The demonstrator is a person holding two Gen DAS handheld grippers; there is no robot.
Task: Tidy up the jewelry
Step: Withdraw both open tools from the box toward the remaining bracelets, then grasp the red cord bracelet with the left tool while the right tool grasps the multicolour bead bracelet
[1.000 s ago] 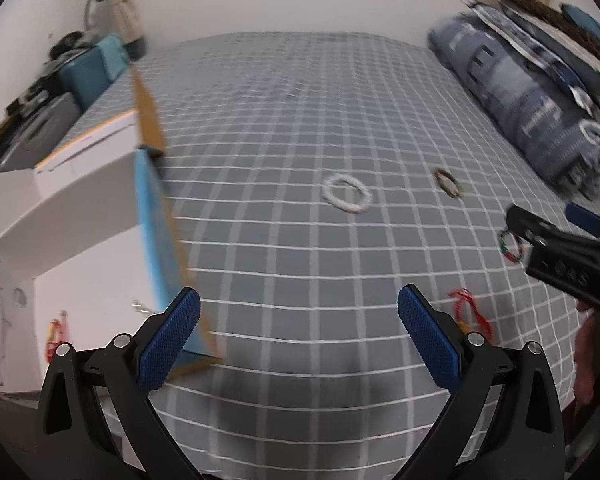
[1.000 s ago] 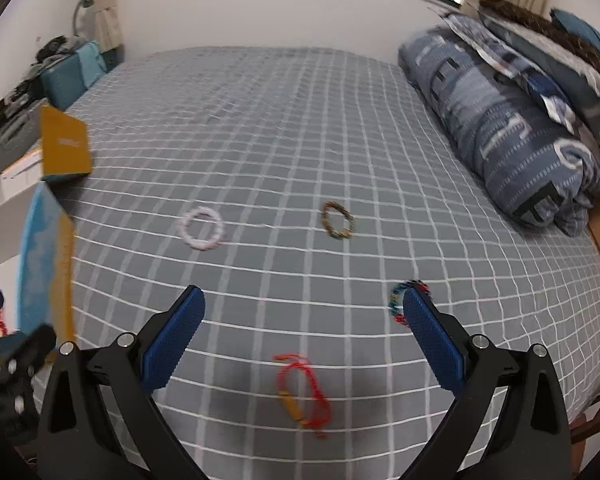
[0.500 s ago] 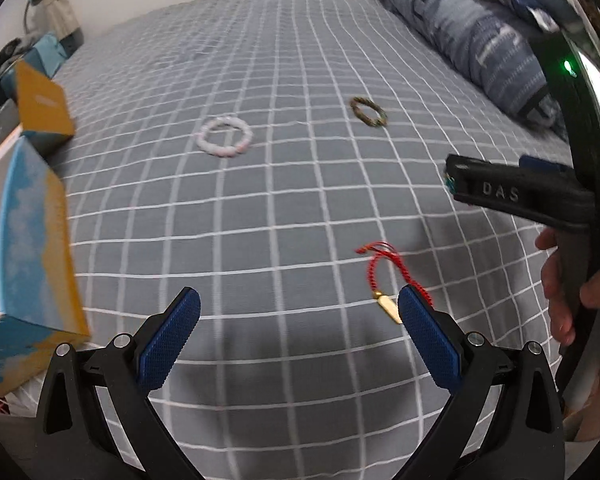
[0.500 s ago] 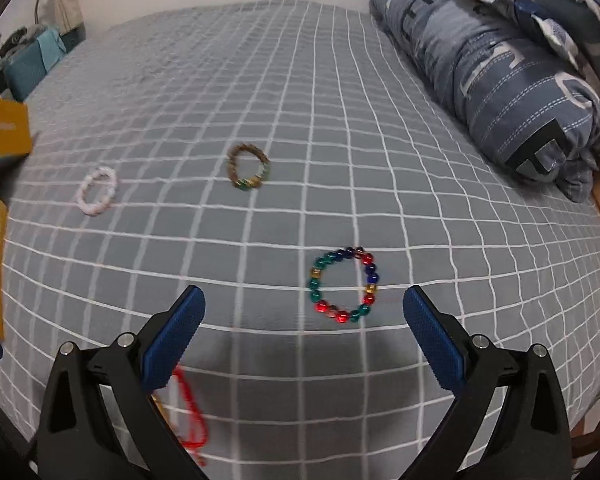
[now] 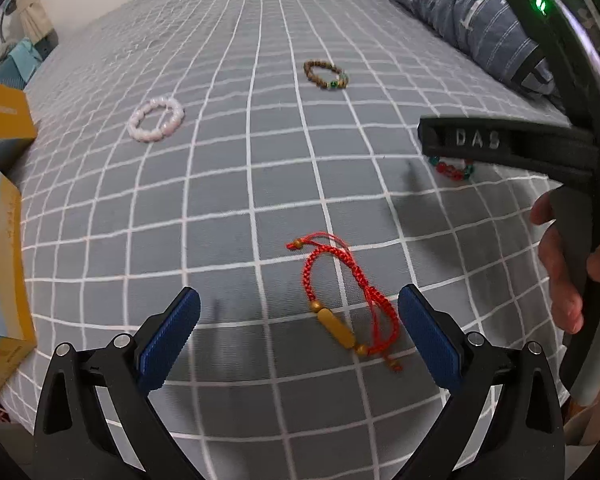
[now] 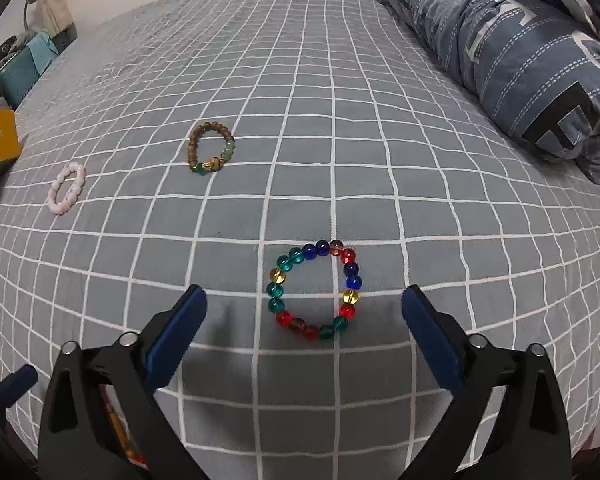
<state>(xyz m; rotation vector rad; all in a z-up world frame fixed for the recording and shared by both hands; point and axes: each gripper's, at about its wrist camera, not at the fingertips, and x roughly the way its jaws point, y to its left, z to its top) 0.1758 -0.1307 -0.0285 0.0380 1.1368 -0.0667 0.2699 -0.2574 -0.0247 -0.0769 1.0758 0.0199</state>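
left gripper (image 5: 298, 320) fingers wide apart, right gripper (image 6: 304, 318) likewise, both empty

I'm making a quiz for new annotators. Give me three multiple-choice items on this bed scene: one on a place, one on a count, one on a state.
1. What lies between the left gripper's fingers?
A. pink bracelet
B. red cord bracelet
C. brown bracelet

2. How many bracelets lie on the bedsheet?
A. two
B. three
C. four

3. The right gripper is:
A. open
B. shut on beads
C. shut, empty

Key: 1 B, the red cord bracelet lies there. 2 C: red cord, pink bracelet, brown bracelet, multicolour bracelet. 3 A, its jaws stand wide apart around the multicolour bracelet.
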